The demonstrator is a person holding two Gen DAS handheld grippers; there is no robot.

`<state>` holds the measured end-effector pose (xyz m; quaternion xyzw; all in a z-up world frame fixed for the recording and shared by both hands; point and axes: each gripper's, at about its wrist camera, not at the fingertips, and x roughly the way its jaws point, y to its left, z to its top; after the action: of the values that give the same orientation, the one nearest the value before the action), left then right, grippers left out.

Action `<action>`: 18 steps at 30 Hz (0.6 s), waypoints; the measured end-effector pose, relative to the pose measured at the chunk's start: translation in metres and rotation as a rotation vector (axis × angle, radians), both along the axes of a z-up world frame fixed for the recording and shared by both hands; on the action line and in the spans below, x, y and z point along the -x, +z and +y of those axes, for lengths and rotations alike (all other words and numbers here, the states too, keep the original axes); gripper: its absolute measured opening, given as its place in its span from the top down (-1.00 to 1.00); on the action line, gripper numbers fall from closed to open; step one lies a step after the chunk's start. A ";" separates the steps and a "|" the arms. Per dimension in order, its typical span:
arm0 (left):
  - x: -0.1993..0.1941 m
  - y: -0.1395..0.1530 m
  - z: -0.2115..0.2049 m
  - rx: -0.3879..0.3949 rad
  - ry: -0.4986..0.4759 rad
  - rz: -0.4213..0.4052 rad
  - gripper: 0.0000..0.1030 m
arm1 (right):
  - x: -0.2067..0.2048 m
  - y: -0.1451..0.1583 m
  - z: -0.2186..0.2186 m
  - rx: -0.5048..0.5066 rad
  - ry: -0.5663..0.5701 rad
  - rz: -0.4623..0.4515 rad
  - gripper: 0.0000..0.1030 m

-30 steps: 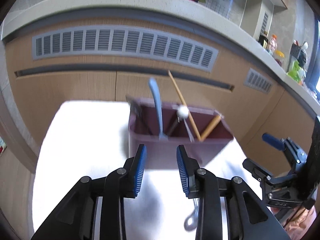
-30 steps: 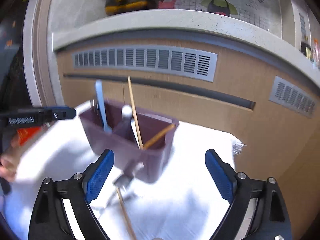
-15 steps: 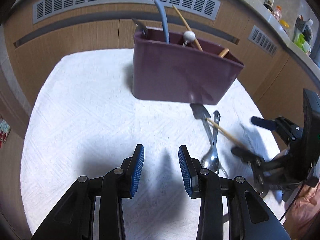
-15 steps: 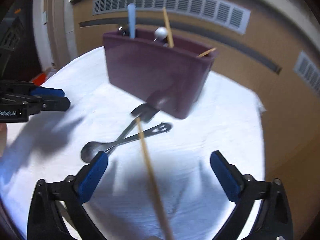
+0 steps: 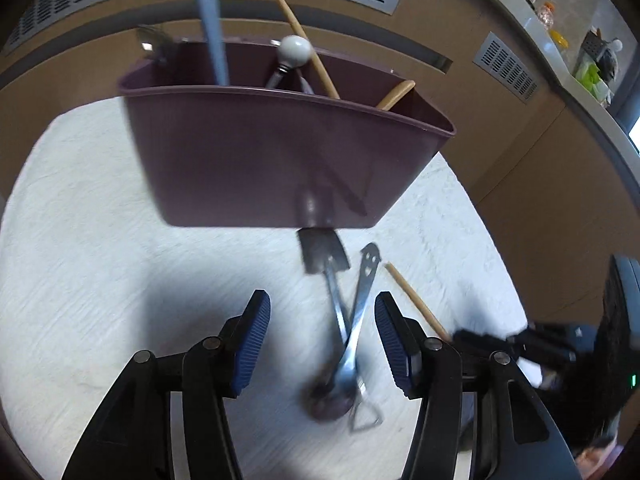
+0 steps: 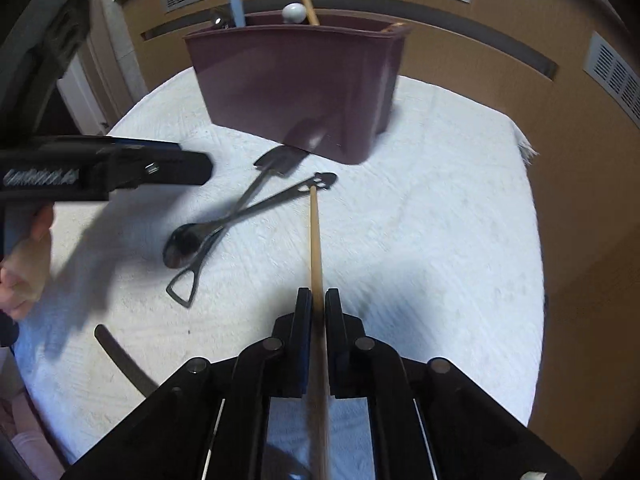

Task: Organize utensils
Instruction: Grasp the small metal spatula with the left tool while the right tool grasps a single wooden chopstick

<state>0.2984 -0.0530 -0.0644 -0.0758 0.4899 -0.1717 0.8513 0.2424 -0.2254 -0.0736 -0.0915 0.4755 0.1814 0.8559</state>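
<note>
Right wrist view first: the right gripper (image 6: pixel 318 300), wide open a second ago, is now clamped on the thin wooden chopstick (image 6: pixel 315 240), which runs straight up the middle of the frame from between its blue pads. The chopstick's far tip sits just beside the cut-out handle end of the steel spoon (image 6: pixel 224 222). That spoon lies crossed with the small shovel-shaped steel spoon (image 6: pixel 236 208) at centre left on the white textured cloth (image 6: pixel 440 220).

Left wrist view: the left gripper (image 5: pixel 322 344) has dropped from bin height towards the cloth, and its jaws are opening, with the two crossed spoons lying between the blue pads but not touched. The camera is much nearer the dark purple plastic utensil bin (image 5: pixel 280 160) than before; it fills the upper half of the frame. Upright in it are a blue-handled utensil (image 5: pixel 210 28), a white-knobbed utensil (image 5: pixel 295 51) and another wooden chopstick (image 5: pixel 300 36).

Printed lettering on the left gripper's side, at left in the right wrist view, is too blurred to read.

Behind the cloth-covered table runs a wooden counter front (image 6: pixel 460 40) with grey slatted vents, under a pale counter top at upper right of the left wrist view.
</note>
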 end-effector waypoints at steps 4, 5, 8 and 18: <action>-0.018 -0.010 -0.023 -0.063 0.017 0.016 -0.08 | 0.009 0.002 -0.018 -0.014 -0.055 -0.014 0.89; -0.022 -0.012 -0.029 -0.100 0.029 0.013 -0.08 | 0.011 0.001 -0.021 -0.020 -0.062 -0.012 0.89; -0.029 -0.021 -0.040 -0.168 0.037 0.016 -0.06 | 0.015 0.000 -0.022 -0.028 -0.069 -0.026 0.89; -0.014 -0.021 -0.033 -0.228 0.009 -0.016 0.33 | 0.011 -0.001 -0.014 -0.047 -0.076 -0.024 0.72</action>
<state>0.3124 -0.0863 -0.0852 0.0209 0.4990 -0.1117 0.8591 0.2310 -0.2399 -0.0748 -0.0553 0.4641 0.1591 0.8696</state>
